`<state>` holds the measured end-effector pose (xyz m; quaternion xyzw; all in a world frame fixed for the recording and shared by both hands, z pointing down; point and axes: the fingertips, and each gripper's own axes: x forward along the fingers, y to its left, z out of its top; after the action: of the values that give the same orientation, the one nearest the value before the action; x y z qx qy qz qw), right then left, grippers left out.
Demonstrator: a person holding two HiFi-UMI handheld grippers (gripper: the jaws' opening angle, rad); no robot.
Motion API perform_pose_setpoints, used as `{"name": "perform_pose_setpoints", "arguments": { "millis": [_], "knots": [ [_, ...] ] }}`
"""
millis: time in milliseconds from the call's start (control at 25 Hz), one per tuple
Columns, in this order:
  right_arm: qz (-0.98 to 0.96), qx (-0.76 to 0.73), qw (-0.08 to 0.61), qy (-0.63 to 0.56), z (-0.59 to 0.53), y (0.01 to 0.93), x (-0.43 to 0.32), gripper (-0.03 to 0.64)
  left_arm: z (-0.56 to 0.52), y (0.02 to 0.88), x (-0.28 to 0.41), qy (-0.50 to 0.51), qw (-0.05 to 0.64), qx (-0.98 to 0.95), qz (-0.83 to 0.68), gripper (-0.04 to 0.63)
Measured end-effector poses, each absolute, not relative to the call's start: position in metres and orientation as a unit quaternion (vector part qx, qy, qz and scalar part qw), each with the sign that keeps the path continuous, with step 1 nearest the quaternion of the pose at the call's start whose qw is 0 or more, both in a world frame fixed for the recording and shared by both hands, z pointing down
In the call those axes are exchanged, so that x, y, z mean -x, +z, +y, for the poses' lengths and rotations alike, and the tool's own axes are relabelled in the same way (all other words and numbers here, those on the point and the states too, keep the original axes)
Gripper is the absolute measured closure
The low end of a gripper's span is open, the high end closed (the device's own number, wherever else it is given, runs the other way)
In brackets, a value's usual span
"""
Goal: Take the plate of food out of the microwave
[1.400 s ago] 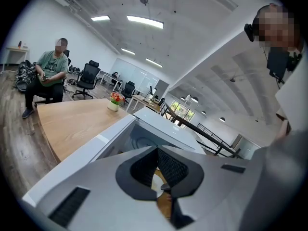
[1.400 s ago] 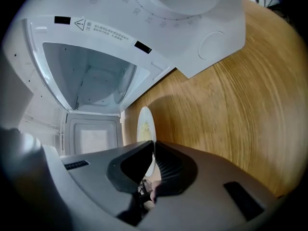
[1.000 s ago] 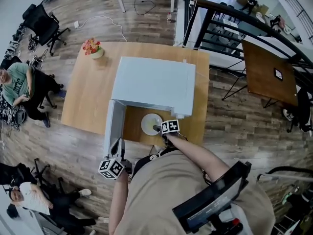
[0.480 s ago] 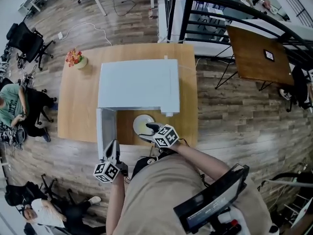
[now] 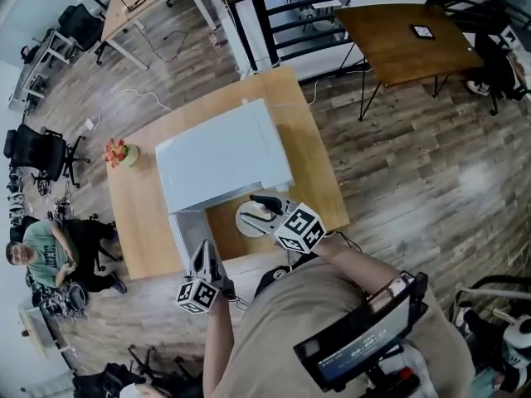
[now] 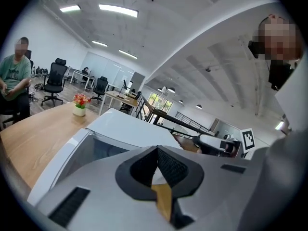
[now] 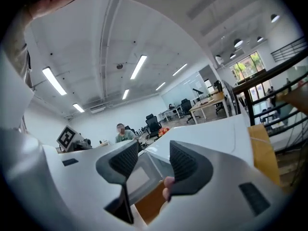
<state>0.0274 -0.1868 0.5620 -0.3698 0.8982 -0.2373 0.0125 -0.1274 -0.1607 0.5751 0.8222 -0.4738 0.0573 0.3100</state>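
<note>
The white plate (image 5: 248, 220) lies outside the microwave (image 5: 220, 157), on the wooden table (image 5: 145, 222) just in front of the oven and close to the table's near edge. On this evidence the removal looks essentially complete. The right gripper (image 7: 154, 153) overlaps the plate's right side in the head view and appears raised clear of it. Its jaws stand apart with nothing between the pads, and they have just been closing on no object. The left gripper (image 6: 157, 149) is clenched pad against pad and holds nothing. It hangs off the table's near edge, just beside the free end of the open door (image 5: 184, 239). Three hazards can be judged from this layout. A downward or sideways sweep of the right gripper could clip the rim and push the plate toward the near edge. The door, if swung shut, would pass near the spot where the plate rests and might strike it. The left gripper, so near the door, could knock it into that swing. As to containers, the plate carries a pale portion of food (image 5: 258, 215), too small to identify. The microwave's cavity cannot be seen into from any view, so its contents are unknown. A small vase (image 5: 126, 157) at the table's far corner, well apart from the plate, holds red and orange flowers (image 5: 115, 149).
</note>
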Motion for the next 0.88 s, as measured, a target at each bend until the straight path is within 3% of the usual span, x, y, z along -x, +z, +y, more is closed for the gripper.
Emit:
{"name": "perform_pose_setpoints", "arguments": {
  "millis": [280, 520, 680, 880],
  "knots": [
    [0.867, 0.433, 0.032, -0.246, -0.162, 0.551, -0.076, 0.414, -0.155, 0.55, 0.103, 0.014, 0.299, -0.859, -0.415, 0.592],
    [0.809, 0.481, 0.037, -0.336, -0.118, 0.565, -0.106, 0.414, -0.128, 0.525, 0.1, -0.025, 0.287, -0.883, -0.369, 0.592],
    [0.795, 0.492, 0.046, -0.353, -0.088, 0.558, -0.094, 0.472, -0.11, 0.521, 0.121, -0.047, 0.284, -0.889, -0.356, 0.592],
    [0.792, 0.488, 0.012, -0.366, -0.04, 0.536, -0.087, 0.474, -0.077, 0.543, 0.128, -0.07, 0.332, -0.872, -0.352, 0.592]
  ]
}}
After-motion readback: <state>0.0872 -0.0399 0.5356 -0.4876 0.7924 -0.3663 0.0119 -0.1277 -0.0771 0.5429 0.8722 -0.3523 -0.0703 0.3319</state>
